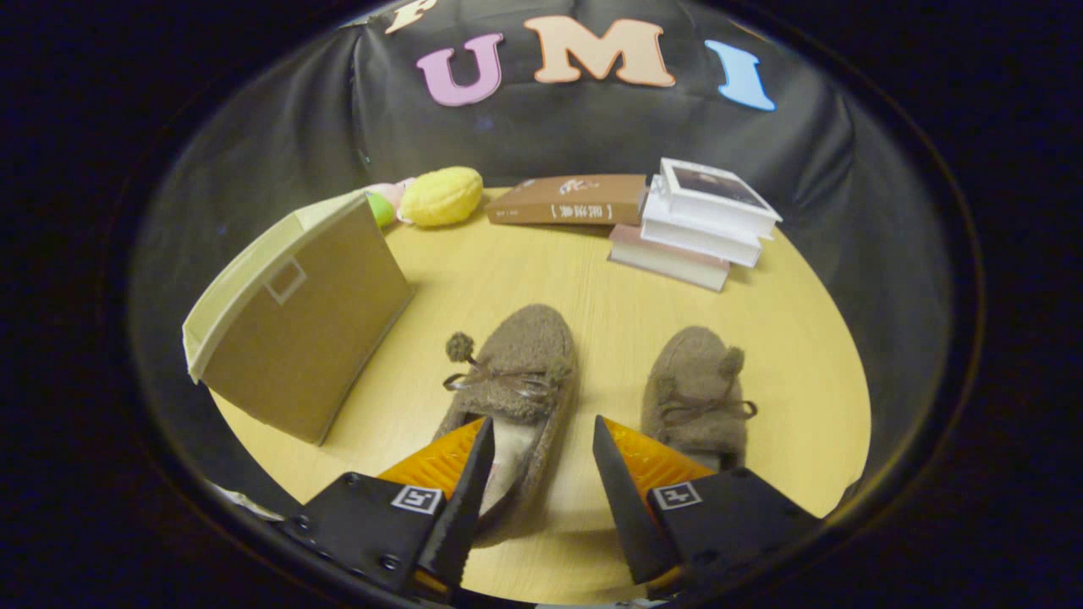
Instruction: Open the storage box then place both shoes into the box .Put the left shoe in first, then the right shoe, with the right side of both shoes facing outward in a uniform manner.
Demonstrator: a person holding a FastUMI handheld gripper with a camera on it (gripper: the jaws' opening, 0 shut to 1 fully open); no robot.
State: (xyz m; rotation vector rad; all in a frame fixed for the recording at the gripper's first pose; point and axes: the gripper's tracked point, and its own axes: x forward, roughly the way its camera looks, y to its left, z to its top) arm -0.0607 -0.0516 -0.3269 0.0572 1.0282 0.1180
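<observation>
— Where are your fingers?
— My gripper (541, 440) has its jaws apart, holding nothing, over the heel of the left shoe (516, 381) on the table (804, 355).
— And the other one?
— The right shoe (695, 391) lies just beside it. The box (296, 326) stands left of both, books (677, 228) beyond.

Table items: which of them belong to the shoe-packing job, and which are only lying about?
Job: storage box, closed; left shoe, its heel between the open tongs; right shoe.

Lying about: brown book, stack of books, yellow plush toy behind the box.
</observation>
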